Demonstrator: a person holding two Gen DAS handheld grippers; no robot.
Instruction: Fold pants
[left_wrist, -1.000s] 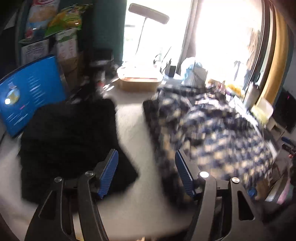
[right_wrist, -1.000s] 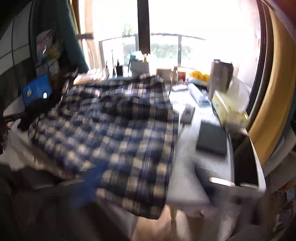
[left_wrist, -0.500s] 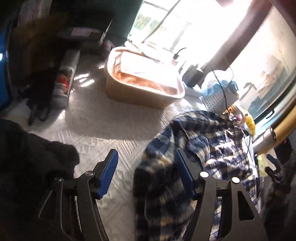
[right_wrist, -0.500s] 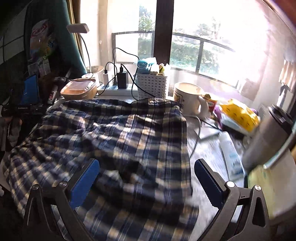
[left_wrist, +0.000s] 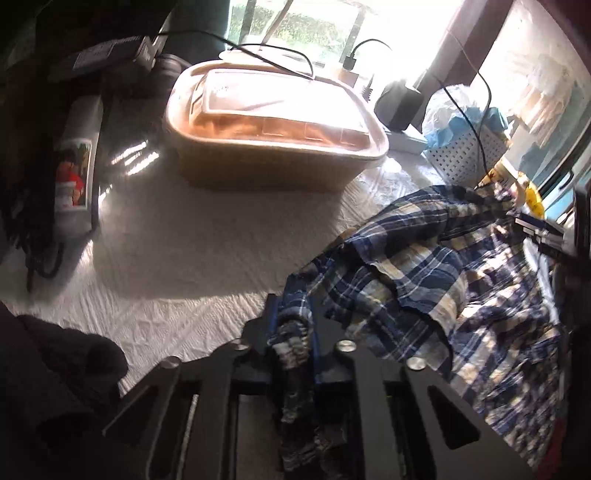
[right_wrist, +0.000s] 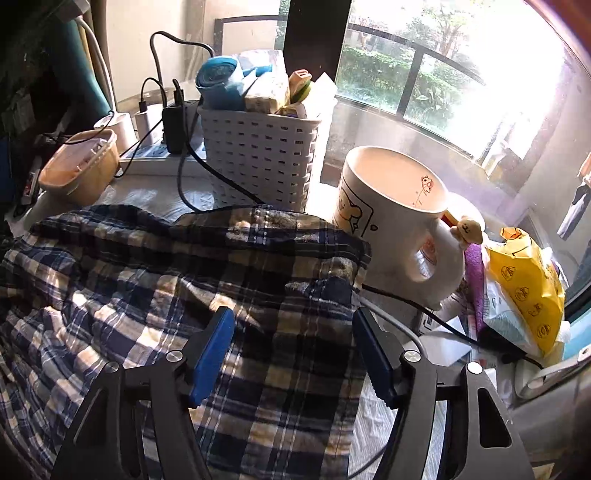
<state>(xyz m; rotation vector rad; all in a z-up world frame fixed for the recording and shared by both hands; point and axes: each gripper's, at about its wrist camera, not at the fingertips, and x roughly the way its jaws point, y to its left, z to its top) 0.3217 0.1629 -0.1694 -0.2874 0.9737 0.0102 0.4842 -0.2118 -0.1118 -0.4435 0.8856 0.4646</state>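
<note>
Left gripper (left_wrist: 293, 328) — spread 0.5 s ago — now pinches plaid pants (left_wrist: 424, 280) edge; right gripper (right_wrist: 293, 350) stays spread above fabric.

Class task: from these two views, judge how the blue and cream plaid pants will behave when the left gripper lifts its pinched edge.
The blue and cream plaid pants look thin and creased, so they will probably drape limply. Only a bunched edge sits in the left gripper, so the rest likely trails. The cloth lies against the white cartoon mug, so it might drag on it.
</note>
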